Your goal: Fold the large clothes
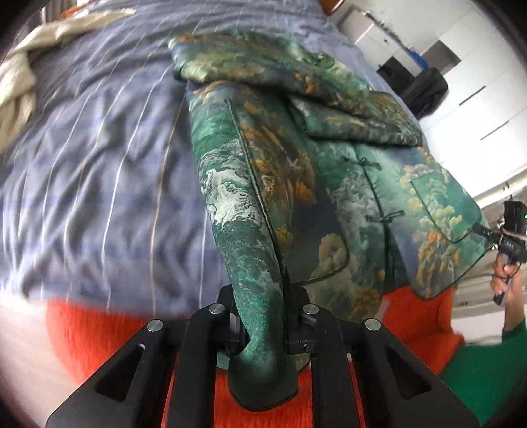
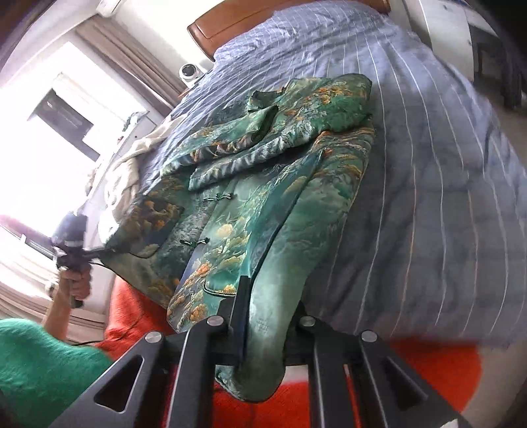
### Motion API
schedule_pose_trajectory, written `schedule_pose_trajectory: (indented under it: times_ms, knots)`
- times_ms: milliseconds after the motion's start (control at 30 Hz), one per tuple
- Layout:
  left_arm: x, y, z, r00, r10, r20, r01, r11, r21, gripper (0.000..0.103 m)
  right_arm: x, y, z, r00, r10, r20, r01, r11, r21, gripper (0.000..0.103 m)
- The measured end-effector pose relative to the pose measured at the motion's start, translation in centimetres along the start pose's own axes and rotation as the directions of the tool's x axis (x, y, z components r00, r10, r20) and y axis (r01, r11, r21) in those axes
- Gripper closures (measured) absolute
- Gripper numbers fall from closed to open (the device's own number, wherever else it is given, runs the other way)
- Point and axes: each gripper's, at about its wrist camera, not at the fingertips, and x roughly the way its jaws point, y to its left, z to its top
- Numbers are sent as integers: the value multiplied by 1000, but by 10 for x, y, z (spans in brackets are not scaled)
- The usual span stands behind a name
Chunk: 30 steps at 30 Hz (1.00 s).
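Observation:
A green brocade jacket (image 1: 329, 177) with orange and white print and knot buttons lies on the bed, its sleeves folded across the chest. It also shows in the right wrist view (image 2: 263, 171). My left gripper (image 1: 260, 316) is shut on the jacket's lower left hem corner, lifted off the bed. My right gripper (image 2: 263, 312) is shut on the lower right hem corner. The right gripper also shows at the far right of the left wrist view (image 1: 512, 227), the left gripper at the left of the right wrist view (image 2: 70, 240).
The bed has a blue-grey striped cover (image 1: 98, 158) and an orange blanket (image 1: 82, 332) at the near edge. A cream cloth (image 1: 16, 82) lies at the far left. White cabinets (image 1: 477, 98) stand to the right, a window (image 2: 39, 148) to the left, a wooden headboard (image 2: 230, 23) behind.

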Motion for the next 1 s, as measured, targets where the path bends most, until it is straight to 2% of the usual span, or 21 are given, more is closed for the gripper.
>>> schedule_pose_trajectory:
  times_ms: [133,233,300,433,500,600,667,733,800,867,933,1000]
  knots:
    - [-29,-1,-22,998,-36,-51,38,999,36,91,-16,12,-25,996,84,-35,-81,994,70,89]
    - [-53,-5,-14,995,-80,-57,83,995,53,91,-32,20,-23,988,153,-12,-150,982,110,90]
    - [-70,-6,12,992,-126,-13,127,991,45,91,-41,19,-8,983,181,29,-183,974,135,90]
    - [-84,3,93,970,-206,127,208,978,-6,89,-43,4,57,973,194,125,-210,969,130,90]
    - [-75,15,136,965,-196,174,207,977,-47,89,-34,-11,104,970,172,174,-194,974,119,90]
    - [-41,35,203,962,-180,203,208,970,-126,87,-11,-50,164,961,154,229,-199,961,190,90]
    - [-9,46,233,967,-157,201,192,967,-169,83,16,-73,196,960,133,248,-196,949,249,90]
    - [28,50,257,979,-103,178,140,968,-208,77,57,-94,222,966,103,237,-172,942,289,90]
    - [62,55,268,988,-65,140,96,969,-229,70,90,-113,232,967,56,247,-139,933,332,88]
    - [89,64,276,994,-47,98,72,960,-269,65,125,-133,230,973,24,229,-118,906,407,85]
    - [96,77,280,991,-91,98,120,930,-348,64,155,-156,221,974,39,223,-153,840,521,81]
    - [83,87,281,976,-184,113,214,889,-405,60,163,-170,212,954,89,286,-246,777,579,79]
